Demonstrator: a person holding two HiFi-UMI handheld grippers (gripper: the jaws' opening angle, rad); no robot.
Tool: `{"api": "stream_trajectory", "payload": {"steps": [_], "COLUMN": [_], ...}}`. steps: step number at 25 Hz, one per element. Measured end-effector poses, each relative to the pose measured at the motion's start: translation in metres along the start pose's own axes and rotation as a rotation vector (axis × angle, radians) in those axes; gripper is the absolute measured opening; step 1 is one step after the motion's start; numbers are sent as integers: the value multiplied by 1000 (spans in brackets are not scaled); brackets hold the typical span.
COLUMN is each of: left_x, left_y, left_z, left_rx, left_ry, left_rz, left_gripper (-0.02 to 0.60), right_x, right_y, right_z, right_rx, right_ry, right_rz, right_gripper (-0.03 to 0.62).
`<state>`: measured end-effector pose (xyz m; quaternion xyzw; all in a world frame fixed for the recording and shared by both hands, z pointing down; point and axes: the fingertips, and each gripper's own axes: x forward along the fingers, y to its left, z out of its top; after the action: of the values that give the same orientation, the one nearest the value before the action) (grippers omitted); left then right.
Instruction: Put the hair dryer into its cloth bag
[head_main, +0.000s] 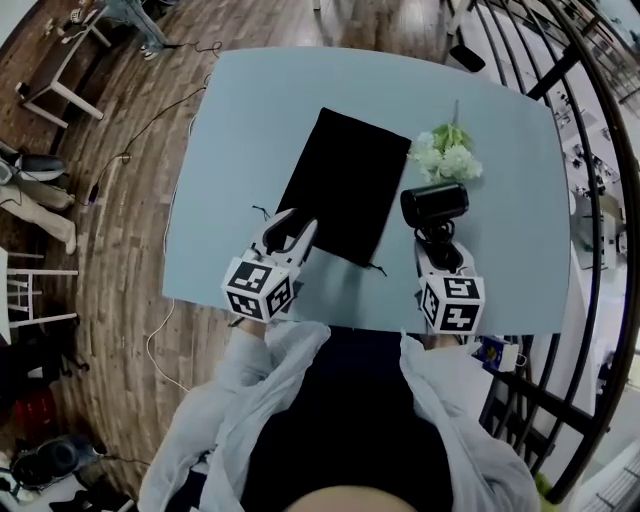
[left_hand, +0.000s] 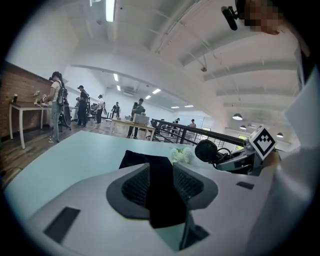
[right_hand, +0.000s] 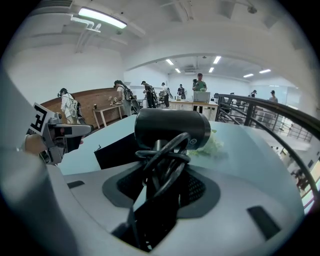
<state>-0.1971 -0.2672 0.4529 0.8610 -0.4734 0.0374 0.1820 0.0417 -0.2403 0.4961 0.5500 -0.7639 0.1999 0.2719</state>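
Here, left gripper (left_hand: 161, 175): released, pads standing apart, low over the near-left corner of the black cloth bag (head_main: 335, 180). The bag's cloth fills the gap between the pads and its near edge ends under the jaws. No pinch visible.

Right gripper (right_hand: 165, 175): clenched on the handle of the black hair dryer (right_hand: 172, 129). The coiled cord (right_hand: 162, 156) is bunched against the handle between the pads, and the barrel lies crosswise just past the jaw tips. Dryer sits in that grip just right of the bag, outside it.

Head view only:
- The bag shows whole, a flat dark rectangle running near to far mid-table, slightly slanted, with a drawstring end (head_main: 262, 211) at its near-left corner.
- White flowers (head_main: 447, 155) with green leaves lie just beyond the dryer, right of the bag's far end.
- A marker cube (head_main: 258, 288) and pale sleeves (head_main: 280, 370) show at the near edge.

Gripper views only:
- Each shows the other gripper across the bag.
- Ceiling strip lights (right_hand: 97, 17) overhead.
- People (left_hand: 55, 97) stand at work tables far off.
- Brick wall (left_hand: 20, 82) at left.

Surface: pale blue table (head_main: 250, 110), matte. Around it is a wooden plank floor (head_main: 120, 200) with a loose cable (head_main: 150, 350), and a black railing (head_main: 590, 160) to the right.
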Motion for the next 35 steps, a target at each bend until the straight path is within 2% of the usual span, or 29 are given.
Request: {"api": "stream_trajectory", "payload": {"steps": [6, 10, 17, 25, 30, 35], "left_x": [-13, -12, -9, -2, -1, 3], "left_y": [17, 19, 13, 19, 27, 31], "left_z": [-18, -32, -66, -113, -128, -143], "left_rx": [55, 141, 401, 828, 940, 1003], "left_ry": [83, 148, 338, 617, 777, 873], "left_rz": [-112, -197, -405, -603, -707, -737], "left_gripper": [156, 156, 158, 158, 158, 149], "right_x": [-7, -6, -14, -23, -29, -33], "right_y": [44, 67, 92, 93, 87, 86], "right_z": [-15, -24, -40, -58, -63, -70], "right_rx": [25, 49, 62, 99, 105, 119], "right_ry": [21, 29, 46, 64, 75, 82], "right_rz": [-39, -46, -61, -89, -108, -107], "right_gripper": [194, 194, 194, 195, 195, 195]}}
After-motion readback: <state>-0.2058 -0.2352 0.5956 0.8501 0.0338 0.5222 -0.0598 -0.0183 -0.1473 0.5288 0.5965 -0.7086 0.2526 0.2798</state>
